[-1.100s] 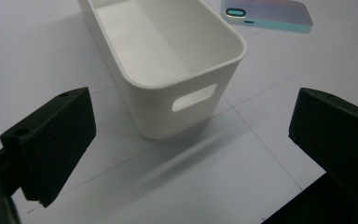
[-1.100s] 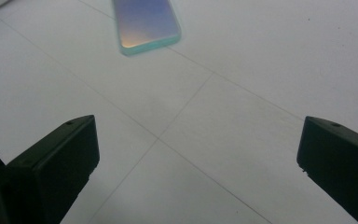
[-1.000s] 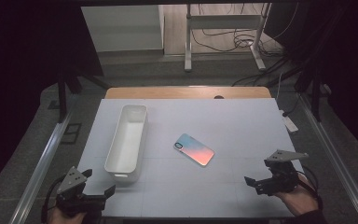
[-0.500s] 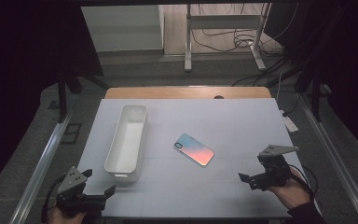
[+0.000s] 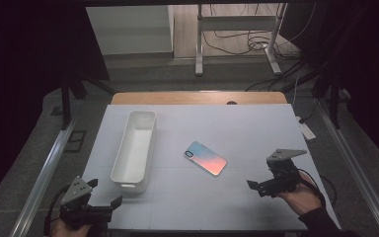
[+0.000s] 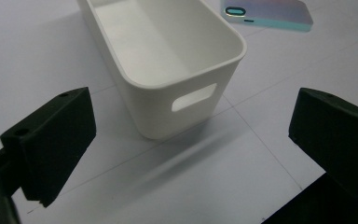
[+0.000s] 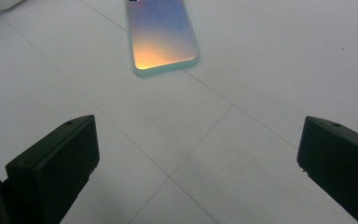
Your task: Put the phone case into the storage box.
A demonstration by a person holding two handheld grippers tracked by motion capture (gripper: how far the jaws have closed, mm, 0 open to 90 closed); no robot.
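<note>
A phone (image 5: 206, 158) with a blue-to-orange back lies flat near the middle of the white table (image 5: 256, 128); it is also at the top of the right gripper view (image 7: 161, 35) and the top right of the left gripper view (image 6: 268, 13). A long white bin (image 5: 134, 148) stands empty to its left, its handle end facing my left gripper (image 6: 186, 93). My left gripper (image 5: 109, 206) sits open at the front left corner, just short of the bin. My right gripper (image 5: 257, 186) is open at the front right, pointing at the phone from a short distance, holding nothing.
A wooden edge (image 5: 197, 97) runs along the far side of the table. Metal rails (image 5: 47, 173) flank both sides. Desk legs and cables (image 5: 237, 44) stand on the floor beyond. A small white item (image 5: 306, 129) lies off the right edge.
My right gripper has moved left and slightly forward toward the phone. The left gripper has stayed in place. Phone and bin have not moved.
</note>
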